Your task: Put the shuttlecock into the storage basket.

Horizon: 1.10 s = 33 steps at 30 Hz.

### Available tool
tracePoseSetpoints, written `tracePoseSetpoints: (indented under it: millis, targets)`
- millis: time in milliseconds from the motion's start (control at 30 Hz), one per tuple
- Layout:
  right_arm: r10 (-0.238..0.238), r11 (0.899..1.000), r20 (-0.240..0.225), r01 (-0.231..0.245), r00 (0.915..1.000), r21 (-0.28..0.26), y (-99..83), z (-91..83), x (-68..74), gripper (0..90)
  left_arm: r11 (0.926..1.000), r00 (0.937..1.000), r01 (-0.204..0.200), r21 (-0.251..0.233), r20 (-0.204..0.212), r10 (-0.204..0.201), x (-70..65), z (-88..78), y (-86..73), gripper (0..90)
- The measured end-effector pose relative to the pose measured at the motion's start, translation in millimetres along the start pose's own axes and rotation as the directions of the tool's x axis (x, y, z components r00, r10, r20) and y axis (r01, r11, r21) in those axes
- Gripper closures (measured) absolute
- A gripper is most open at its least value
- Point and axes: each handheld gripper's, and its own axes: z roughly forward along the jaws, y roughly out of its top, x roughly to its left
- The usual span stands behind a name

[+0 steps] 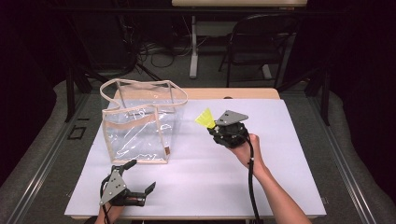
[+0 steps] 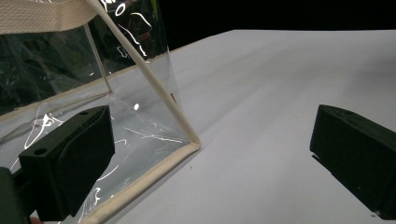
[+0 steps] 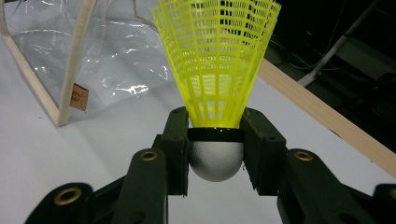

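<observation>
We are holding a yellow shuttlecock (image 3: 217,60) in the right gripper (image 3: 215,140), its jaws closed on the rounded white cork base so that the plastic skirt is fanning out beyond them. Taking the clear bag (image 1: 140,123) as our landmark, the shuttlecock is sitting just to its right, raised off the white table (image 1: 280,140) and apart from the bag's wall. We are judging it very light, with a springy, easily crushed lattice skirt, so the firm cork is the right place to grip, and we are already there. The bag is looking soft and slick, its walls creased, with stiffer cream trim along its edges. The left gripper (image 1: 133,184) is resting near the bag's front corner, jaws spread wide and holding nothing.
</observation>
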Motion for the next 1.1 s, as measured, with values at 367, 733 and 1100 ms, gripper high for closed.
tracePoseSetpoints:
  millis: [367, 733, 1100]
  targets:
    - [0.000, 1.000, 0.000, 0.000, 1.0000, -0.010, 12.1, -0.7, -8.4, 64.3, 1.0000, 1.0000, -0.001, -0.001, 0.002, 0.001, -0.4, -0.2, 0.1, 0.0]
    - [0.002, 1.000, 0.007, -0.002, 1.0000, -0.010, 20.6, 0.8, -15.9, 64.4, 1.0000, 1.0000, 0.000, -0.002, 0.003, 0.000, -0.5, -0.6, 0.1, 0.0]
    - [0.005, 1.000, 0.021, -0.005, 0.9998, -0.010, 27.3, -0.7, -23.7, 64.4, 1.0000, 1.0000, -0.002, -0.005, 0.003, 0.002, -0.5, -0.6, 0.2, 0.0]
